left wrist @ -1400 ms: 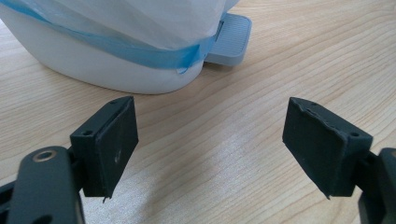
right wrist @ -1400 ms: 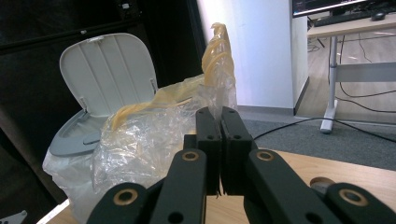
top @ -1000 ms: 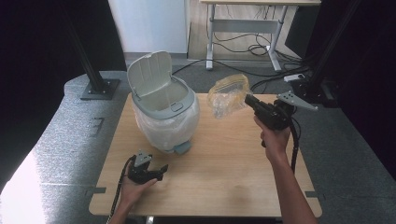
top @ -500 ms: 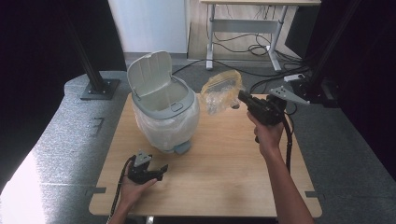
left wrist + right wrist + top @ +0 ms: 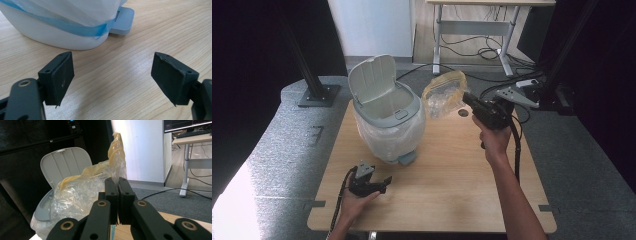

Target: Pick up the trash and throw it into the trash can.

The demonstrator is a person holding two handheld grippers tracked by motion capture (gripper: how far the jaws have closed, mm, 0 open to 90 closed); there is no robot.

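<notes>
A crumpled clear plastic bag with a yellow zip edge (image 5: pixel 443 93) hangs in the air just right of the bin's open mouth. My right gripper (image 5: pixel 468 98) is shut on it; in the right gripper view the jaws pinch the bag (image 5: pixel 82 192) at their tips (image 5: pixel 118 185). The white pedal bin (image 5: pixel 387 125), lined with a clear liner and with its lid up, stands on the table's left half. My left gripper (image 5: pixel 384 181) rests open on the table in front of the bin, nothing between its fingers (image 5: pixel 61 75). The bin's base and grey pedal (image 5: pixel 123 20) lie just ahead of it.
The wooden table (image 5: pixel 452 185) has a round cable hole (image 5: pixel 463 113) near its back right. Black stand posts (image 5: pixel 307 70) rise beyond the table's left and right corners. Cables and a desk frame (image 5: pixel 472 30) lie on the floor behind.
My right hand has carried the bag left and slightly up, closer to the bin's open top. The left gripper has stayed where it was.
</notes>
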